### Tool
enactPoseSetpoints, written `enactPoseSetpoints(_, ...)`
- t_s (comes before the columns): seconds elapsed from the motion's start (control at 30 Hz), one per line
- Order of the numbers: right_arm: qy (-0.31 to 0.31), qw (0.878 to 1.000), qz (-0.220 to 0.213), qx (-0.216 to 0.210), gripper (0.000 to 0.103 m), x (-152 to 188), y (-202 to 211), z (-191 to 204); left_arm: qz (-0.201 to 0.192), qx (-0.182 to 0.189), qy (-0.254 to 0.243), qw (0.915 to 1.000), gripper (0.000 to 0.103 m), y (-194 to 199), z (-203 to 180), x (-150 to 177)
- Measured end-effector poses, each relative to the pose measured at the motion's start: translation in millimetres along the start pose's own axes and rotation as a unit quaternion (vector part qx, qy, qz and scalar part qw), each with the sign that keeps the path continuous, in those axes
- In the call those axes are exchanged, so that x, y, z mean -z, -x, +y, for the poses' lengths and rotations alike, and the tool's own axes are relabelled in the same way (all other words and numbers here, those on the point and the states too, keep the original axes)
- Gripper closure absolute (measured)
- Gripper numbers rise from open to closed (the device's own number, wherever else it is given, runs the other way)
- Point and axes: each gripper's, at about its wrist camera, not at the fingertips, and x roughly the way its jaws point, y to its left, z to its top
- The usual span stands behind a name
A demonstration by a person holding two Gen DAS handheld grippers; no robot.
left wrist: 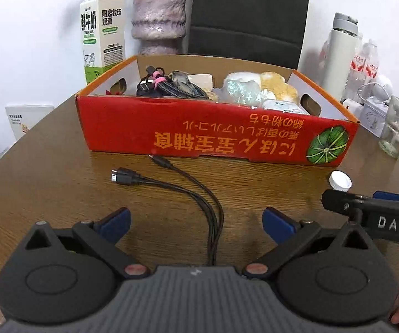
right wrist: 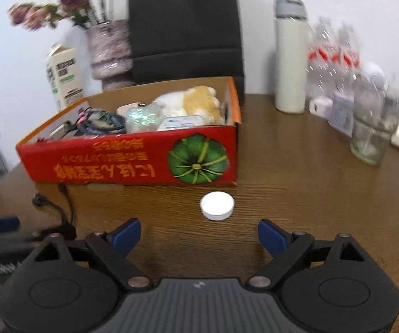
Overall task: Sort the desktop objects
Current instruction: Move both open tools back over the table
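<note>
the red box (left wrist: 216, 127) sits on the wooden surface (left wrist: 47, 183), holding a coiled cable (left wrist: 169, 87), a plush toy (left wrist: 274, 84) and other bits that are hard to make out. just in front of the red box, toward its left end, lies a black multi-head cable (left wrist: 177, 183), running back between the spread fingers of the left claw (left wrist: 196, 223), which grips nothing. a white cap (right wrist: 217, 204) lies in front of the box's pumpkin corner, ahead of the right claw (right wrist: 198, 236), also wide open and empty
</note>
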Motion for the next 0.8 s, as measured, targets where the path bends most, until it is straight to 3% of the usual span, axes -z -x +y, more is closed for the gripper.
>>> enactPoseSetpoints(0.43,-0.007,1.0,0.004,0.013,0.011,-1.4,-3.8,-2.4,0.01,0.004,0.027,0.9996,0.0,-2.3,8.0,2.7)
enactPoseSetpoints(0.8,0.009,1.0,-0.008,0.026,0.011,-1.9,-1.8,1.1,0.012,-0.012,0.018,0.9997,0.0,-4.6,5.0,3.7)
